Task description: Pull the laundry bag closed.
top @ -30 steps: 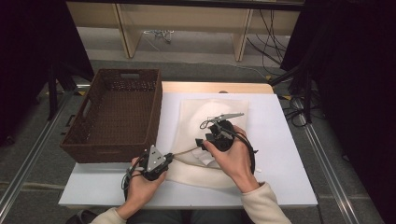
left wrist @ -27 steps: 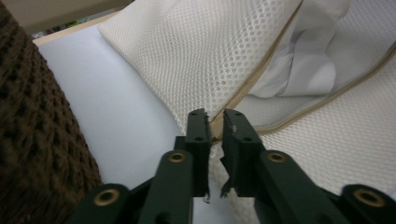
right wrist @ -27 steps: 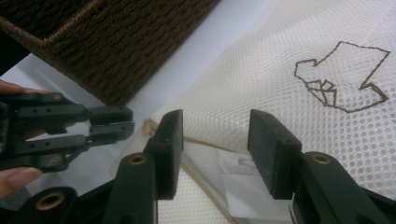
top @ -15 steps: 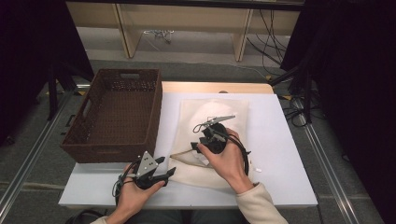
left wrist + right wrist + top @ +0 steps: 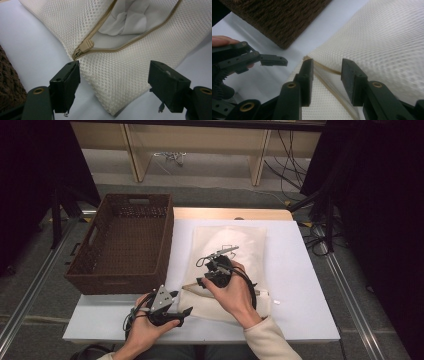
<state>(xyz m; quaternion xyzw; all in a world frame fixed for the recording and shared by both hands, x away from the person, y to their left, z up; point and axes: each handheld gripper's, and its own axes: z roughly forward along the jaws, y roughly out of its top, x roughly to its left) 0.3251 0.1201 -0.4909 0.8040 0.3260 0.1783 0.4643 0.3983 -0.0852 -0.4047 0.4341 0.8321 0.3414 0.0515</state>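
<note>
While bag contents stay half hidden | left claw (image 5: 113, 82) just opening, empty | right claw (image 5: 325, 80) closing astride mesh bag (image 5: 140, 57) zip edge, unpinched

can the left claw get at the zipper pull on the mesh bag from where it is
Probably yes. The left claw has just opened, nothing gripped, and the zipper pull lies exposed on the mesh bag just beyond its jaws, nothing covering it.

Mesh bag (image 5: 227, 265) on table (image 5: 300, 285), basket (image 5: 122, 242) left of it
</note>
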